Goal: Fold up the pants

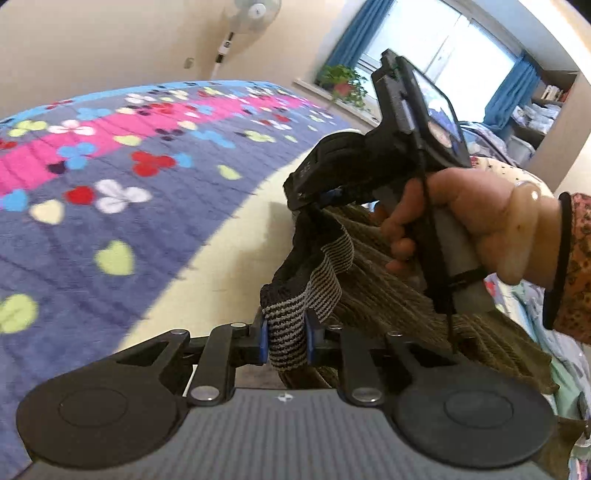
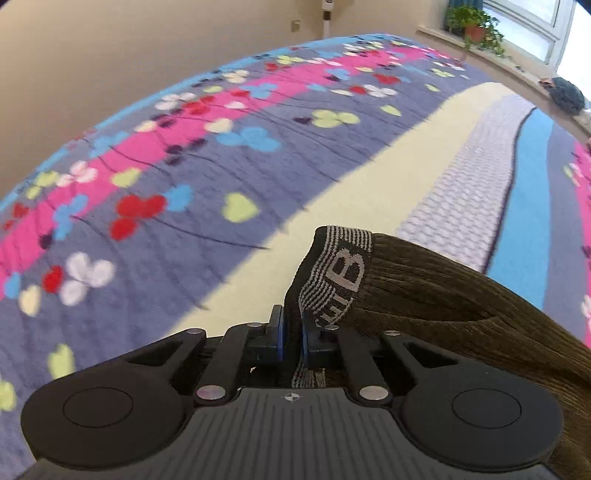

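The pants (image 1: 384, 280) are brown ribbed knit with a black and grey striped waistband (image 1: 286, 332). My left gripper (image 1: 286, 338) is shut on the waistband and holds it above the bed. In the left wrist view the right gripper (image 1: 314, 199) sits just ahead, held by a hand (image 1: 480, 221), also clamping the waistband. In the right wrist view my right gripper (image 2: 291, 341) is shut on the waistband (image 2: 336, 273), which bears a letter B. The brown pants (image 2: 461, 306) hang off to the right. The legs below are hidden.
A bed with a flowered purple, pink and cream quilt (image 1: 110, 184) spreads below both grippers (image 2: 184, 166). A standing fan (image 1: 251, 14) is by the far wall. A potted plant (image 1: 343, 85) stands on the windowsill, with blue curtains (image 1: 354, 33) beside it.
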The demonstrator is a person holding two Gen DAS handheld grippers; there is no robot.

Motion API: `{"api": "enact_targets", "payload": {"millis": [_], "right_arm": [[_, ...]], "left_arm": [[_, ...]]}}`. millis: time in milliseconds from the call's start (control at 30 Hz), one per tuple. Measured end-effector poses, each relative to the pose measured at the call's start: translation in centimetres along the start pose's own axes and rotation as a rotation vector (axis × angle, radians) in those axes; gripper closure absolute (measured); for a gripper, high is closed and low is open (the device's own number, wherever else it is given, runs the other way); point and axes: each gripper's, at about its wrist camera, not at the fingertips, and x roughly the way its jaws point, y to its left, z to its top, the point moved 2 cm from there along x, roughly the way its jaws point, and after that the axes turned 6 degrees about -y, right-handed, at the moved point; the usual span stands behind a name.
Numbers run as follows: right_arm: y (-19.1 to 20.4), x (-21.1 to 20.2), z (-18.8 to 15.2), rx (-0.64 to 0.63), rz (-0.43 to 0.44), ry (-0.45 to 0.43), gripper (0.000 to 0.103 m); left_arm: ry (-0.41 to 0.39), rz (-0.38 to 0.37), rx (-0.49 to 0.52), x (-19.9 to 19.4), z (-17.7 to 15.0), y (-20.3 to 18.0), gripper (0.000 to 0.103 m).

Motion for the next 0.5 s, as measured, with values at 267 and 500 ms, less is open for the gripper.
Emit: {"api": "enact_targets", "payload": {"millis": [267,500], "right_arm": [[1.9,1.1,-1.4,0.116,0.087,-0.017,0.062],[-4.6,-12.0,-6.4,0.303,0.198,-0.211,0.021]], "left_arm": [[0.043,0.067,0.053,0.1,-1.3,1.9,0.076],[-0.024,0.199,0.073,-2.1,-1.3,1.7,0.013]]}}
